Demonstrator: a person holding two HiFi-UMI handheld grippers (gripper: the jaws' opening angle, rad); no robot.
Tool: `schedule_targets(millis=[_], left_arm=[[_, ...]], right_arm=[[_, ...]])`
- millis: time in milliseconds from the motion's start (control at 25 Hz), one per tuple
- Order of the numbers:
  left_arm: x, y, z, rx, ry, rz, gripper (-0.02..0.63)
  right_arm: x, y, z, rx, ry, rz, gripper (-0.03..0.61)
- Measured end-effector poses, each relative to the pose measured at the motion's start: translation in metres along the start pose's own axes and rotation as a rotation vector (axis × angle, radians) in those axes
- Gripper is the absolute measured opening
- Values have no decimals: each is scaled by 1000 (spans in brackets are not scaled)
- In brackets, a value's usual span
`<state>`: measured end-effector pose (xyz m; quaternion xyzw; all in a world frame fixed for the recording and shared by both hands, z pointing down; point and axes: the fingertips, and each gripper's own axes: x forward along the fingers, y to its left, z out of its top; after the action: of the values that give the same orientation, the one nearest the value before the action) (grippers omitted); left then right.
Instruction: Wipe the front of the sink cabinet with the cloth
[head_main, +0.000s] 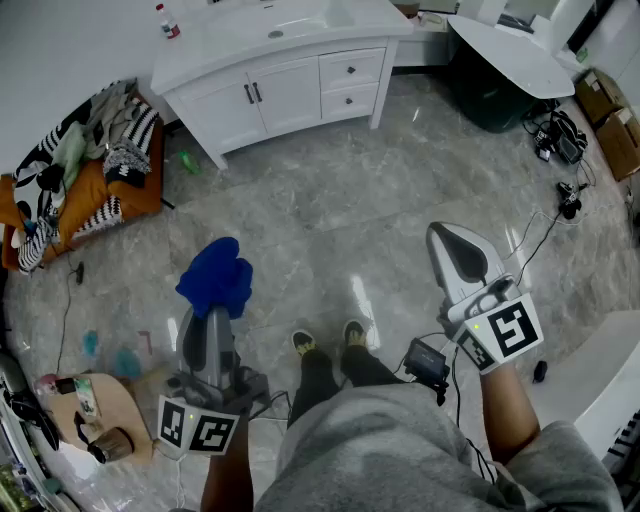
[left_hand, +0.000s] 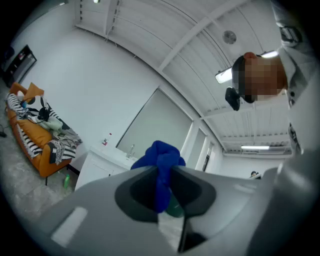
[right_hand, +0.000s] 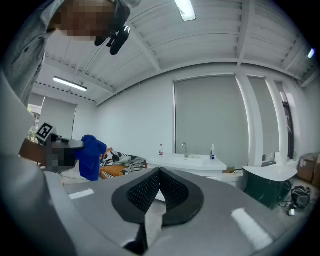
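Currently aloft over grey marble floor (head_main: 330, 200), well apart from white sink cabinet (head_main: 290, 90): bunched blue fabric cloth (head_main: 215, 275), pinched in left claw (left_hand: 162, 185). Likely light, floppy; best gripped by a thick wad. Right claw (right_hand: 159, 172) closed, empty.

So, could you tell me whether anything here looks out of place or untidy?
Yes: a green bottle sits on the floor beside the sink cabinet, clothes are heaped untidily on the orange couch, and cables sprawl across the floor at right. The left claw grips the blue cloth.
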<state>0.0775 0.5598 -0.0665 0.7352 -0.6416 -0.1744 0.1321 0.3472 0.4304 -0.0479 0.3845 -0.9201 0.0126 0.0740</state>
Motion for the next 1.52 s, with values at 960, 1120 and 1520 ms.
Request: schedule_targets(millis=[960, 1120, 1520], left_arm=[[-29, 88, 46, 40, -18, 16, 67], [-35, 110, 57, 33, -29, 3, 67], [-28, 146, 75, 31, -40, -15, 67]], right_arm=[[76, 97, 27, 77, -34, 29, -3], [89, 122, 30, 63, -46, 38, -3], [122, 144, 43, 26, -57, 34, -3]])
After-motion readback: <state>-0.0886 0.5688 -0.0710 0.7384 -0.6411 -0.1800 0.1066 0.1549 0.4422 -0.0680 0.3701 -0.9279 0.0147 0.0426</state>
